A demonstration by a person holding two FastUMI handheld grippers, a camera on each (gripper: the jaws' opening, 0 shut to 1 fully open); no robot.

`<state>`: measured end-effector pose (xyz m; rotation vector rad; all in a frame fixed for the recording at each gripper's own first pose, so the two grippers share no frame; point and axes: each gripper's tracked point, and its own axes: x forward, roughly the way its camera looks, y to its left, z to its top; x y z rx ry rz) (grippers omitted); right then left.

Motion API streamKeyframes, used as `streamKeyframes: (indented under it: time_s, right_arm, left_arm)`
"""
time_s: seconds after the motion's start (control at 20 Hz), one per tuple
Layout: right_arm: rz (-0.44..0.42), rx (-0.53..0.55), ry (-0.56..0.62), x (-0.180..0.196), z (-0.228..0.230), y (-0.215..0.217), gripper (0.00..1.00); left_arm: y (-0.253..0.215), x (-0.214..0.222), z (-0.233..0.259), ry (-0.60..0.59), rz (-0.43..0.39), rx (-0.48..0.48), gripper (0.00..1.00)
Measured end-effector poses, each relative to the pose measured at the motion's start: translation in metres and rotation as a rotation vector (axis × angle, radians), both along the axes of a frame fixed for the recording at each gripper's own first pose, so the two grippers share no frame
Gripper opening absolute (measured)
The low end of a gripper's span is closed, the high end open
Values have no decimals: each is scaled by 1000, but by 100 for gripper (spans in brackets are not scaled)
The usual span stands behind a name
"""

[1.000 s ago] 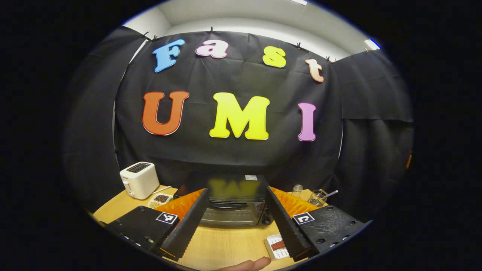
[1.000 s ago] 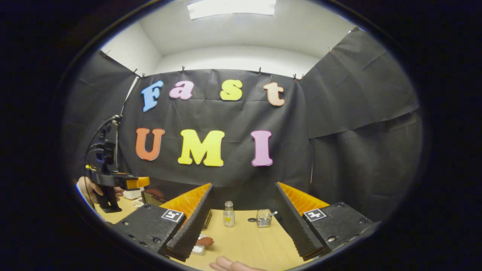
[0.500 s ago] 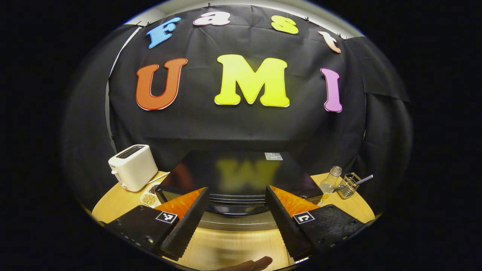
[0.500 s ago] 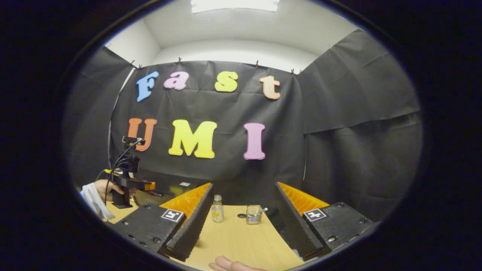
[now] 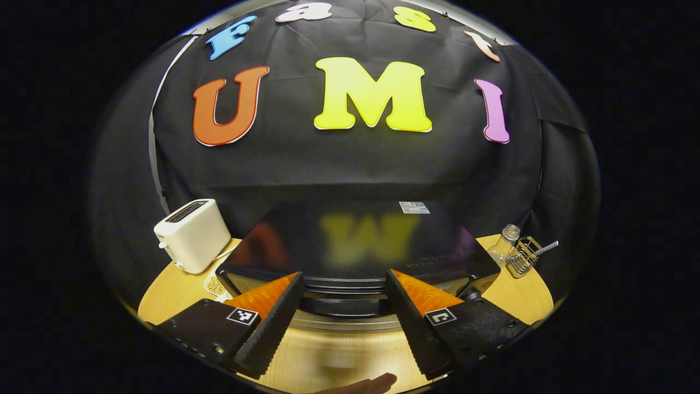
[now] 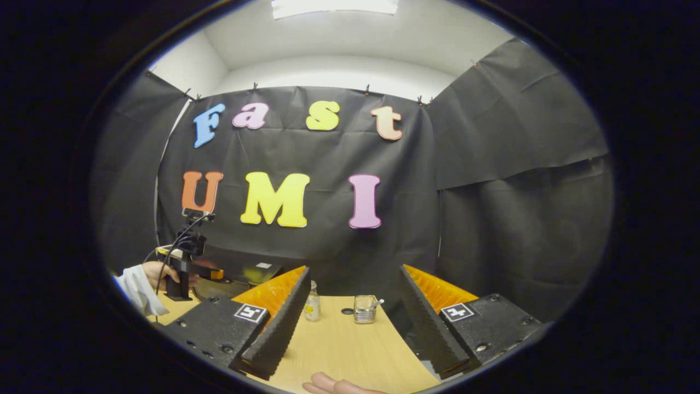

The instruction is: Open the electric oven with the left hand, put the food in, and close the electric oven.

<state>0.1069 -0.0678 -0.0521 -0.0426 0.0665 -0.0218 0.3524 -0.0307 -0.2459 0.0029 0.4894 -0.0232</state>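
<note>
While our left claw [image 5: 343, 306] hangs spread just before the oven [image 5: 355, 249], its door looks closed. Our right claw [image 6: 353, 312], also spread, hovers over the desk [image 6: 350, 350].

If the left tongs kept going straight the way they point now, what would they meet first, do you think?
Most likely the electric oven: the left tongs stand open with its door handle straight ahead between the fingers. Depth is hard to judge here.

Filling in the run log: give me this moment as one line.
phase: reach for oven door | left gripper: open, at oven front | right gripper: open, idle over table | door: shut
</note>
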Motion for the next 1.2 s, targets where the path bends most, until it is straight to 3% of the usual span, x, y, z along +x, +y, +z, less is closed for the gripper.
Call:
streamKeyframes:
  time_s: [0.05,0.15,0.4,0.45,0.55,0.6,1.2]
  right_arm:
    - [4,1,3,-1,0,2,96]
    - [4,3,5,-3,1,3,100]
    - [0,2,25,-6,-5,3,96]
    - [-5,-2,37,-5,-8,2,100]
    - [3,8,52,-4,-13,7,96]
    - [7,17,59,-3,-15,8,100]
    - [43,8,74,1,-23,22,100]
  left_arm:
    - [0,1,0,-7,-7,2,95]
    - [0,-6,1,-7,-15,-9,95]
    - [0,-32,-2,13,-44,-36,96]
    - [0,-38,-6,17,-54,-19,95]
    - [2,-53,-7,2,-71,11,95]
    - [1,-64,-11,9,-67,4,94]
    - [5,-144,-68,31,-63,3,95]
